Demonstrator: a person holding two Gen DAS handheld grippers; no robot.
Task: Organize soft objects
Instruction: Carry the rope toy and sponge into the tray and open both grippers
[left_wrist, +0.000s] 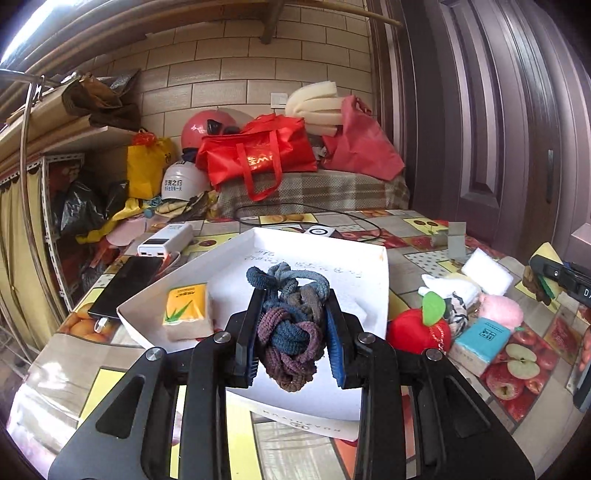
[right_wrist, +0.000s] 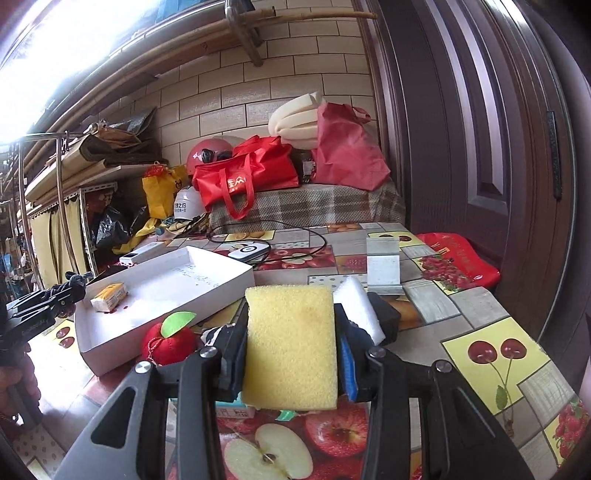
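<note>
My left gripper (left_wrist: 293, 295) is shut on a bundle of blue and purple hair ties (left_wrist: 291, 325), held above the white tray (left_wrist: 369, 254). A yellow tissue pack (left_wrist: 186, 310) lies in the tray's left part. My right gripper (right_wrist: 291, 310) is shut on a yellow sponge (right_wrist: 291, 343), held above the table to the right of the tray (right_wrist: 229, 277). A red plush apple (left_wrist: 419, 330) (right_wrist: 168, 341), a pink puff (left_wrist: 502, 310), a teal tissue pack (left_wrist: 480, 343), white cloth (left_wrist: 448, 284) and a white sponge (left_wrist: 487, 271) (right_wrist: 360, 304) lie right of the tray.
A phone (left_wrist: 125, 286), a power bank (left_wrist: 166, 240) and a cable (left_wrist: 306, 212) lie on the fruit-print tablecloth (right_wrist: 480, 350) beyond the tray. A small white stand (right_wrist: 382, 266) sits at the back right. Bags and helmets pile behind the table. A dark door is on the right.
</note>
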